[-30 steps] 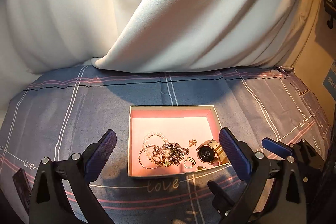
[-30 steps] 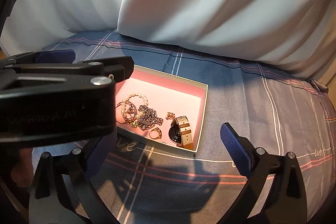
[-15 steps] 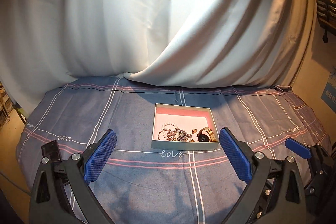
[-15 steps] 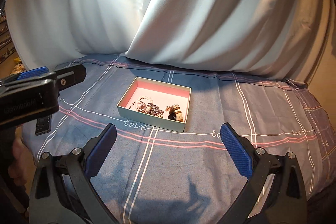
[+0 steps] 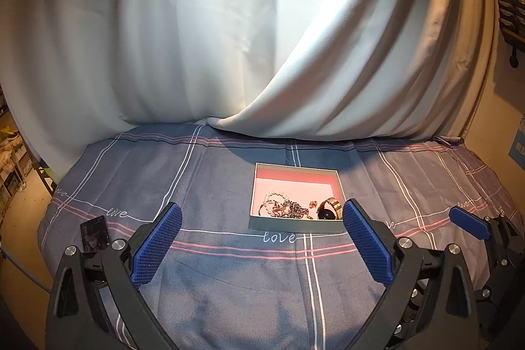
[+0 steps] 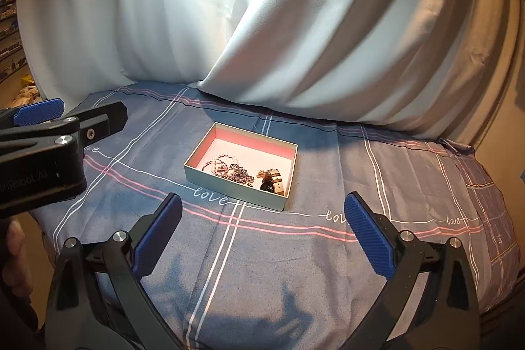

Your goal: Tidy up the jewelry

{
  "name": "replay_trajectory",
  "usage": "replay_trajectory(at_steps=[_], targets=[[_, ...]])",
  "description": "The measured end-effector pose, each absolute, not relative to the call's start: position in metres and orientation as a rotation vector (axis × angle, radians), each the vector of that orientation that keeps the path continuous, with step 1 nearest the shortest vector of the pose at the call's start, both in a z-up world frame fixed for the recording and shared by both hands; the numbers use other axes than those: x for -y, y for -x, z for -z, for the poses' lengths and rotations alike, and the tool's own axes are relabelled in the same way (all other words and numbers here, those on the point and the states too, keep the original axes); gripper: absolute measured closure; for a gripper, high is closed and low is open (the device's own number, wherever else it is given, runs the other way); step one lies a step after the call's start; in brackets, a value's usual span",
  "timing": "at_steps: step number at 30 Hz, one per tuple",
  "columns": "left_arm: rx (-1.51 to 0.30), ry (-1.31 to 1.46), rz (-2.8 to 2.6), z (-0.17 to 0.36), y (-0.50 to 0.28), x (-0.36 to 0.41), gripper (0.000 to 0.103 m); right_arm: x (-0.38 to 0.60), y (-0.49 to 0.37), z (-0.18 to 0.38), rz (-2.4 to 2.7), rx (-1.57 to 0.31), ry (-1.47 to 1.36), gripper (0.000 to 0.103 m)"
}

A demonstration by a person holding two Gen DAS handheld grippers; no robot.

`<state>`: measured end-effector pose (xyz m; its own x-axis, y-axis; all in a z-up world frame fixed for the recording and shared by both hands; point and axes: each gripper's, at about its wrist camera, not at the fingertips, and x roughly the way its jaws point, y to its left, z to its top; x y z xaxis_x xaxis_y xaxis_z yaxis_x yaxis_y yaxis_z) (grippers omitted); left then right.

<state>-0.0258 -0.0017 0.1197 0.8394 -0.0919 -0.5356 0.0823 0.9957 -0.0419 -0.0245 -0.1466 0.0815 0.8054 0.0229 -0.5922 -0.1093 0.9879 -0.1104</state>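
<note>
The shallow grey-green cardboard box with pink lining [image 6: 241, 168], holding tangled jewellery, sits mid-cloth, ahead of both tools (slightly right of the left one). The left gripper [image 5: 262, 246] and right gripper [image 6: 262, 238] gape wide, empty.

Dim warm light, bright glare on curtain [image 5: 229, 22], fisheye-bent dark edges, soft shadows
</note>
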Motion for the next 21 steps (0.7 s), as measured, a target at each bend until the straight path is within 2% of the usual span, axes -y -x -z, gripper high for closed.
replay_trajectory(at_steps=[21], targets=[[-0.594,0.009,0.099,-0.1135,0.0192,0.0007,0.006,0.1415,0.0211,-0.081,-0.086,-0.647,0.152,0.005]])
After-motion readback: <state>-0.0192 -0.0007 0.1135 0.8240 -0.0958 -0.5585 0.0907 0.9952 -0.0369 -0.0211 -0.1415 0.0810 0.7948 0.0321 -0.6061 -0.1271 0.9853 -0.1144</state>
